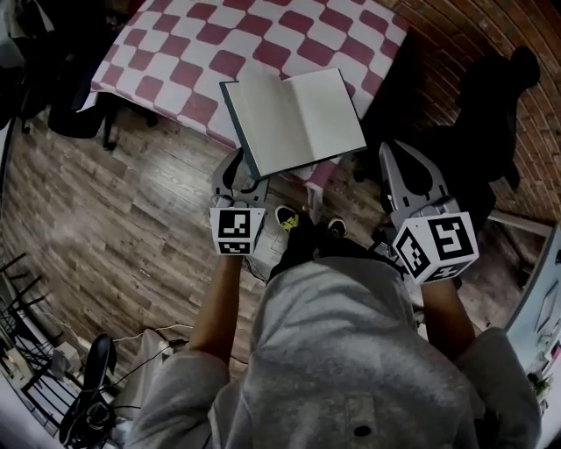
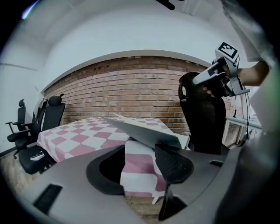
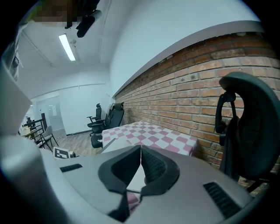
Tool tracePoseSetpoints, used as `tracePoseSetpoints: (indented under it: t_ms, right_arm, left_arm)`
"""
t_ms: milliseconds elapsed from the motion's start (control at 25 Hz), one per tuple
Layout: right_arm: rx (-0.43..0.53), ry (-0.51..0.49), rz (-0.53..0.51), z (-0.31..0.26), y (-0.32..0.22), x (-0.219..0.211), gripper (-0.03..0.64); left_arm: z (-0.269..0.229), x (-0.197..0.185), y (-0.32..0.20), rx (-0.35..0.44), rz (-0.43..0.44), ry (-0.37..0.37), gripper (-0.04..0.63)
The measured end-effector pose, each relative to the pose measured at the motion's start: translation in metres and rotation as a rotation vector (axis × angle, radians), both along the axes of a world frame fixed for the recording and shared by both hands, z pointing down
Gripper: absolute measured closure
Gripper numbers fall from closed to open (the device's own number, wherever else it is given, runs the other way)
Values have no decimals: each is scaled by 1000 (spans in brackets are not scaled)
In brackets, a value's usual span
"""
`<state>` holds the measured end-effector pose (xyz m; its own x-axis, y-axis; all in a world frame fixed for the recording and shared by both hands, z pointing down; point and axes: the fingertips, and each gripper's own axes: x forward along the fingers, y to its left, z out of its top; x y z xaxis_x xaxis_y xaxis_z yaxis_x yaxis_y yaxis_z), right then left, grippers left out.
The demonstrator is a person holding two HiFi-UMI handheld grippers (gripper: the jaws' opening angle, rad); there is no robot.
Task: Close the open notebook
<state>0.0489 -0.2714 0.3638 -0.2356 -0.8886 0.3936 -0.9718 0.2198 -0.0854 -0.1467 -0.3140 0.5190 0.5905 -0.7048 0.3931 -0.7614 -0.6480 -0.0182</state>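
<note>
Standing at the table's near corner, the person holds both tools forward and tipped slightly down. The left hand-held gripper [image 1: 243,175] sits at about seven o'clock of the open notebook [image 1: 294,118], right at the near corner of its left cover. In the left gripper view its jaws stand partly apart with only the hanging cloth in the gap. The notebook's corner juts out just above the right-hand jaw, and I cannot tell whether they touch. That placement looks chosen to get a jaw under the cover, which seems to overhang the table edge and so leaves room beneath.

The right hand-held gripper [image 1: 408,167] waits at about four o'clock of the notebook, apart from it. Its pads are pressed together on nothing, probably keeping out of the way of the cover's swing.

The notebook lies at twelve o'clock from the person, pages up and spread, on the checked cloth of the table [image 1: 175,53], so closing has not happened yet. No container shows in any view. A black office chair [image 1: 495,96] stands at three o'clock, against the brick wall [image 1: 473,26].
</note>
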Motion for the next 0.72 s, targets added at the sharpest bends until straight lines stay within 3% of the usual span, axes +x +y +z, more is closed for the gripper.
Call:
tracePoseSetpoints:
  t_ms: [280,720]
  right_arm:
    - [47,-17,66,-19,8,36,592]
    - [117,-46,114,-50,28,75,591]
  left_arm:
    - [-16,24,-2,17,23,5,373]
    - [-35,90,0,44,136,-1,373]
